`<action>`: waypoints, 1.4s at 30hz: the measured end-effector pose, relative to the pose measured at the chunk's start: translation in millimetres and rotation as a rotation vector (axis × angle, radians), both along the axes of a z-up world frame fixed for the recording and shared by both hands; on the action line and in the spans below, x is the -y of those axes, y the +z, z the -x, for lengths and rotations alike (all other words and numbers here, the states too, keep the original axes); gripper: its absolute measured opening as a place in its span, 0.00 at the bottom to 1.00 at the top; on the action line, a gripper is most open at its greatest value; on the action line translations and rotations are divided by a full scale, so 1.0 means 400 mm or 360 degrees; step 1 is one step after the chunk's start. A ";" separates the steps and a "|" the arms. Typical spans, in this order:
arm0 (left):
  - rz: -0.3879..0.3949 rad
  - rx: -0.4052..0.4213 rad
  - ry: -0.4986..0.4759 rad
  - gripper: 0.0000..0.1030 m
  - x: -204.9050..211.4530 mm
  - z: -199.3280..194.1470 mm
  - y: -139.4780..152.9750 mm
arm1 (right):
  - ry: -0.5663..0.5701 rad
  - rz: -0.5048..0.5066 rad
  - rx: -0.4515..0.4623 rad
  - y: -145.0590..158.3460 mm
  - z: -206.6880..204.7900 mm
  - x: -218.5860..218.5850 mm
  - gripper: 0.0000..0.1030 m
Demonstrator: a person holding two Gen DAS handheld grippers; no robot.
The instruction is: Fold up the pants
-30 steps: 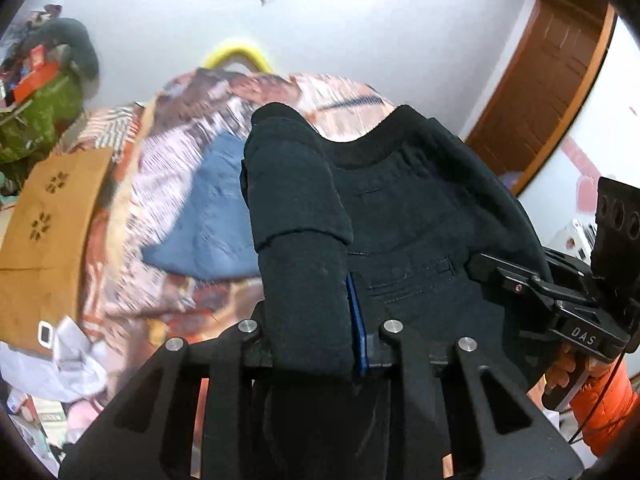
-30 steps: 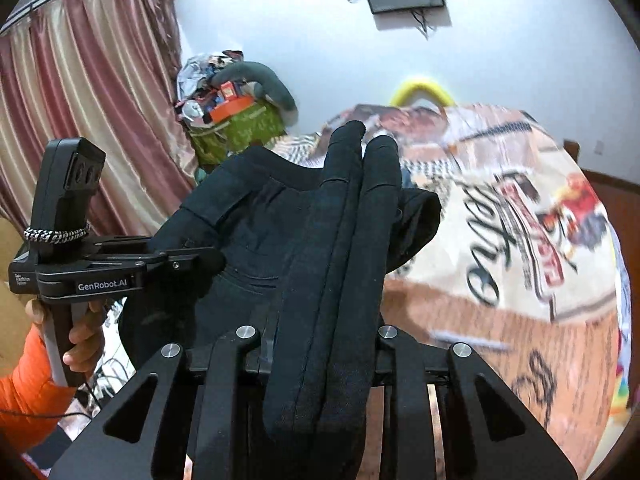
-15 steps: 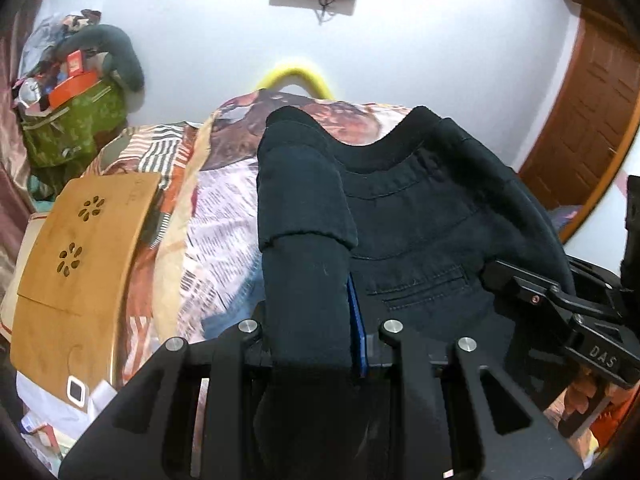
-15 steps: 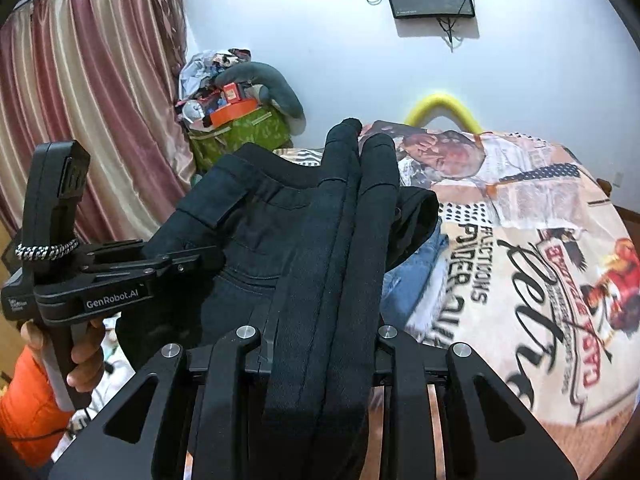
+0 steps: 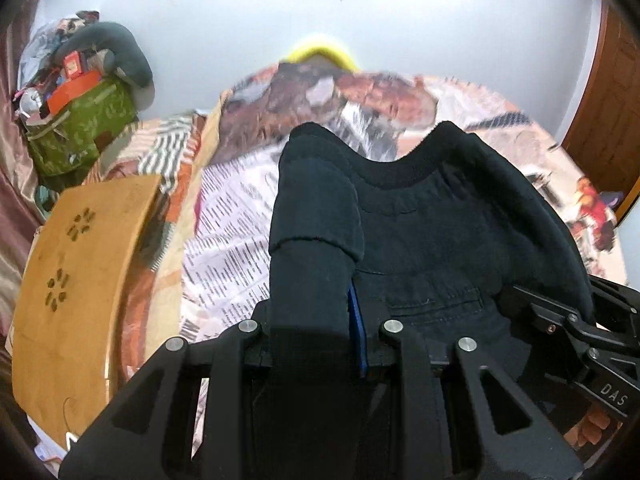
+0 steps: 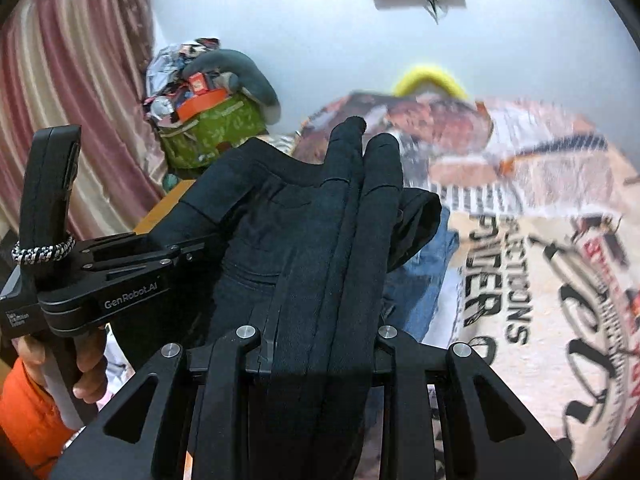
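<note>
Black pants (image 5: pixel 432 248) hang stretched between both grippers above the bed, waistband sagging in the middle. In the left wrist view my left gripper (image 5: pixel 316 280) is shut on a thick folded edge of the pants, which hides the fingertips. My right gripper (image 5: pixel 536 304) grips the other edge at the right, a hand below it. In the right wrist view the right gripper (image 6: pixel 328 300) is shut on a bunched fold of the black pants (image 6: pixel 288 208). The left gripper (image 6: pixel 188 250) pinches the cloth at the left, held by a hand in an orange sleeve (image 6: pixel 28 412).
A bed with a printed cover (image 6: pixel 540 280) lies below and ahead. Blue jeans (image 6: pixel 424 276) lie on it under the pants. A wooden lap table (image 5: pixel 72 272) and a green bag (image 5: pixel 80 128) sit at the left. A curtain (image 6: pixel 60 80) and a door (image 5: pixel 612 100) flank the room.
Both grippers have carried the pants forward and down over the bed. In the left wrist view the blue jeans have slipped out of sight behind the pants. Both grips are unchanged.
</note>
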State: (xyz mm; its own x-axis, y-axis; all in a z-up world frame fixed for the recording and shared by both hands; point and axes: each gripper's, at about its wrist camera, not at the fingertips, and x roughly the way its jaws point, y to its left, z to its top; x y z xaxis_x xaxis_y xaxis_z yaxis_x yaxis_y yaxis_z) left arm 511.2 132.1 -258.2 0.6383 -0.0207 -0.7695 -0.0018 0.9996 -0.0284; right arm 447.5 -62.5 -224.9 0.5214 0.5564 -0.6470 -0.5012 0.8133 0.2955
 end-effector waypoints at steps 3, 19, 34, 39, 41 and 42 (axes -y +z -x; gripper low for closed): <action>-0.0008 -0.0139 -0.0022 0.28 0.004 -0.044 -0.088 | -0.0006 0.0048 -0.0123 -0.063 -0.025 -0.003 0.21; -0.0116 -0.0098 0.0157 0.45 -0.051 0.063 -0.022 | -0.0092 0.0278 -0.0192 -0.033 0.082 0.109 0.46; -0.0055 0.0424 -0.0001 0.46 0.045 0.487 0.440 | -0.0061 0.0042 0.0374 0.367 0.416 0.157 0.46; -0.0027 0.0649 -0.0018 0.48 0.072 0.662 0.573 | -0.0065 -0.0048 0.0615 0.487 0.557 0.174 0.46; -0.0025 0.0730 -0.0023 0.48 0.084 0.732 0.610 | -0.0072 -0.0072 0.0694 0.519 0.604 0.182 0.46; -0.0032 0.0771 -0.0027 0.48 0.094 0.770 0.627 | -0.0076 -0.0085 0.0732 0.534 0.631 0.186 0.46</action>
State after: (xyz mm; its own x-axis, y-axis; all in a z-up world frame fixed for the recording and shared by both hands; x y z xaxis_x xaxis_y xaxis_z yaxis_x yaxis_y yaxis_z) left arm 203.1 94.6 -7.3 0.9231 -0.0226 -0.3840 0.0232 0.9997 -0.0029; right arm 195.3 -136.9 -11.3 0.7733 0.5509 -0.3140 -0.5523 0.8284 0.0934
